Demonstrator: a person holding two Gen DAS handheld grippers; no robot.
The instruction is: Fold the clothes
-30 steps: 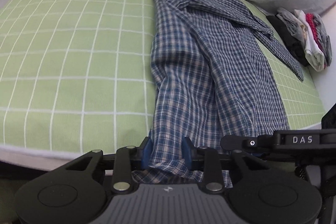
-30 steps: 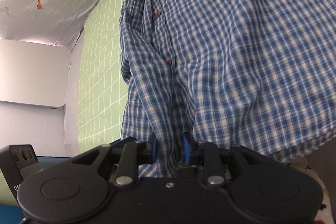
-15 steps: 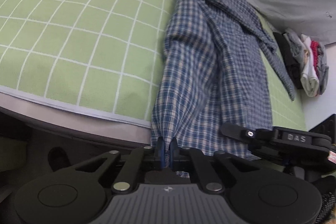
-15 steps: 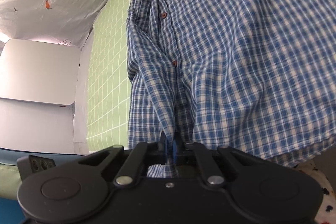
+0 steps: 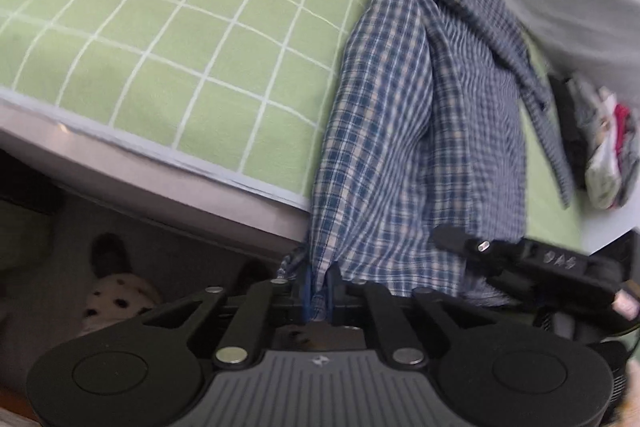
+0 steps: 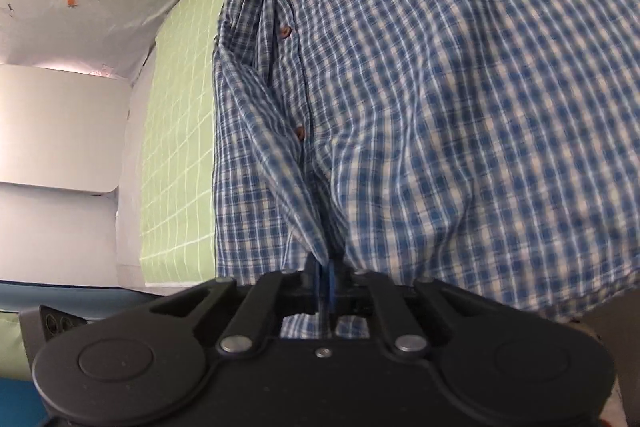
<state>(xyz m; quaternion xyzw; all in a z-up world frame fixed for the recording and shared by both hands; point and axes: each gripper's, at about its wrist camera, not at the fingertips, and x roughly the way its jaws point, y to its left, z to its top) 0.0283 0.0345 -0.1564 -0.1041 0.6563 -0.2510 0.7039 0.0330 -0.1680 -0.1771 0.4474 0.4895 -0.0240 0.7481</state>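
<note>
Left gripper [image 5: 319,289] jaws nearly together and easing open, hem of the blue-and-white checked button-up shirt [image 5: 420,131] pinched between the blue pads. Right gripper [image 6: 325,281] same: narrow gap, opening slightly, shirt [image 6: 440,99] hem fold between its pads. Shirt drapes over the near edge of the green white-gridded bedsheet [image 5: 168,39]. Folded clothes pile [image 5: 608,147] beyond, far right.
</note>
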